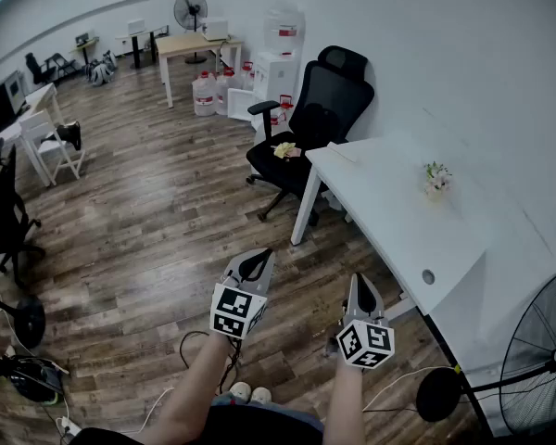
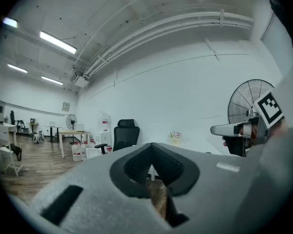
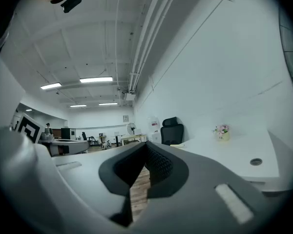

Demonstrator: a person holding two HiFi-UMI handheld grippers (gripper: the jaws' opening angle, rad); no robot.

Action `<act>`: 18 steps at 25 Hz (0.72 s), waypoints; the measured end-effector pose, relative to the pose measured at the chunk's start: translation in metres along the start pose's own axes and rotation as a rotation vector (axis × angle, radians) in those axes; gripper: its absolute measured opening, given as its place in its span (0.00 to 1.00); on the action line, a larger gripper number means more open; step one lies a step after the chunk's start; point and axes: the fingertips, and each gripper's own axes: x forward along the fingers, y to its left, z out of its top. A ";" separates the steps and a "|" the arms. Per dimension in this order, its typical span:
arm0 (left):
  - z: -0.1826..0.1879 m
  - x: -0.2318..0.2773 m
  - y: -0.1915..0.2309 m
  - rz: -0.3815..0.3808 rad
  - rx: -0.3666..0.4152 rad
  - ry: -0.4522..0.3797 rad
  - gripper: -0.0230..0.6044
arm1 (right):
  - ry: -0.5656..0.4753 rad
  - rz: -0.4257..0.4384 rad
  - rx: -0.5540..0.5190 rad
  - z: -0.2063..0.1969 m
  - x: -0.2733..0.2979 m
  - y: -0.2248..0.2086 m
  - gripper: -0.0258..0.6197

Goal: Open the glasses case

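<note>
No glasses case shows in any view. In the head view both grippers are held level at waist height over the wooden floor. My left gripper [image 1: 257, 260] has its jaws pressed together with nothing between them. My right gripper [image 1: 362, 287] is a little to its right, also shut and empty. The left gripper view looks along its closed jaws [image 2: 151, 165] toward a white desk [image 2: 195, 141], with the right gripper [image 2: 237, 129] at the side. The right gripper view shows its closed jaws [image 3: 145, 161] and the same desk [image 3: 234, 152].
A white desk [image 1: 389, 202] stands ahead to the right, bearing a small flower pot [image 1: 435, 179]. A black office chair [image 1: 317, 119] sits at its far end. A floor fan [image 1: 540, 360] stands at the lower right. Cables [image 1: 204, 346] lie on the floor by the person's feet.
</note>
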 end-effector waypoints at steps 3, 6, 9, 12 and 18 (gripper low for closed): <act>0.001 -0.004 -0.002 -0.002 0.001 0.003 0.05 | -0.001 -0.002 0.004 0.001 -0.005 0.002 0.05; 0.000 -0.006 -0.005 -0.006 0.003 0.002 0.05 | -0.005 -0.004 0.009 0.002 -0.008 0.002 0.05; 0.001 -0.006 -0.007 -0.011 0.006 0.003 0.05 | -0.010 -0.004 0.013 0.003 -0.009 0.001 0.05; 0.002 -0.006 -0.008 -0.013 0.006 0.005 0.05 | -0.012 -0.005 0.016 0.005 -0.011 0.001 0.05; -0.002 -0.008 -0.010 -0.015 0.001 0.012 0.05 | -0.026 0.002 0.053 0.005 -0.014 0.002 0.05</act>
